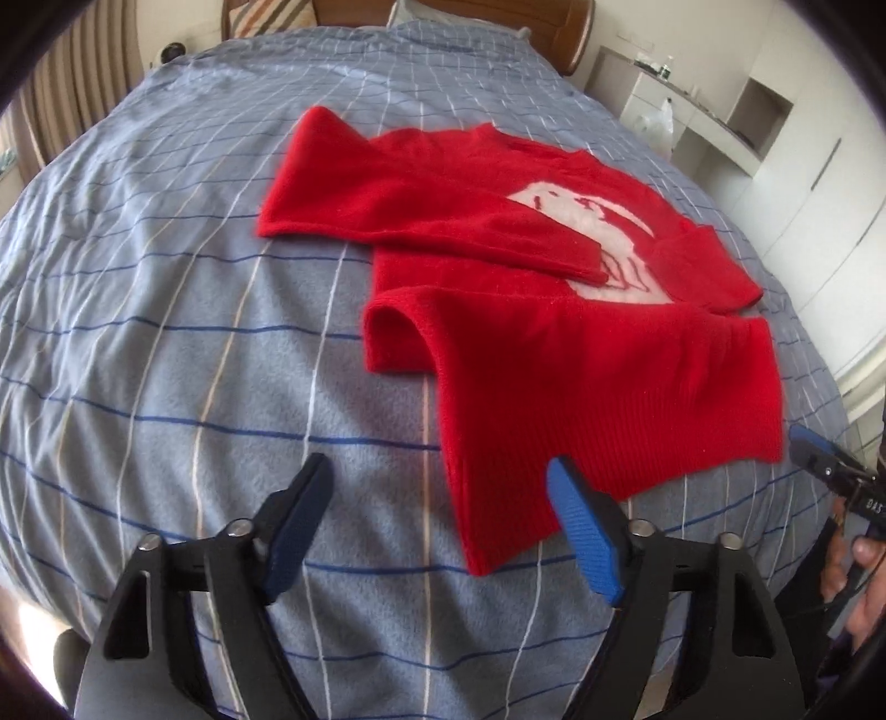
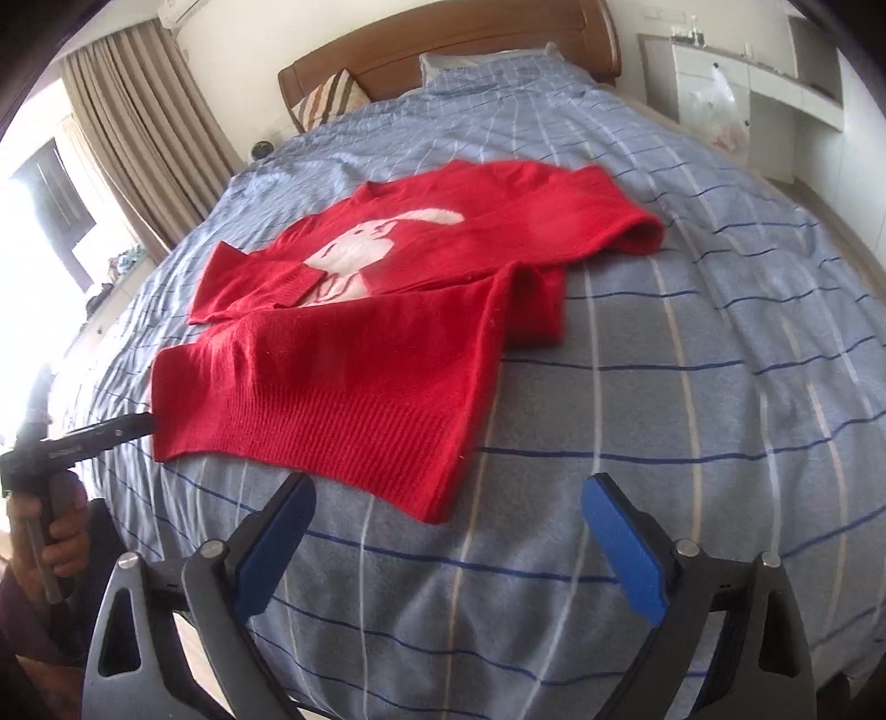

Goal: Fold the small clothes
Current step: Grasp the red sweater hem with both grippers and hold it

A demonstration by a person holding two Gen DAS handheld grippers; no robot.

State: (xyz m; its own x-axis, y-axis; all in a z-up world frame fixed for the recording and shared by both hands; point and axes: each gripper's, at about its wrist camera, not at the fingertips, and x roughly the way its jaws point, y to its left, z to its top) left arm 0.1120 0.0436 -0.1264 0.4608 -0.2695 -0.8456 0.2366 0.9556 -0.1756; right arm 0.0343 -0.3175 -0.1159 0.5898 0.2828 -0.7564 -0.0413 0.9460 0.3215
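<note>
A small red knitted sweater (image 1: 554, 288) with a white figure on its chest lies flat on the bed, both sleeves folded across the body. It also shows in the right wrist view (image 2: 354, 343). My left gripper (image 1: 440, 471) is open and empty, just above the bedspread, with the sweater's near hem corner between its fingers. My right gripper (image 2: 448, 490) is open and empty, hovering in front of the other hem corner. The right gripper shows at the right edge of the left wrist view (image 1: 814, 448); the left gripper shows at the left edge of the right wrist view (image 2: 133, 426).
The bed is covered by a grey-blue bedspread (image 1: 194, 332) with blue and white lines. A wooden headboard (image 2: 443, 50) and pillows stand at the far end. White cabinets (image 1: 803, 166) stand on the right, curtains (image 2: 138, 127) on the left.
</note>
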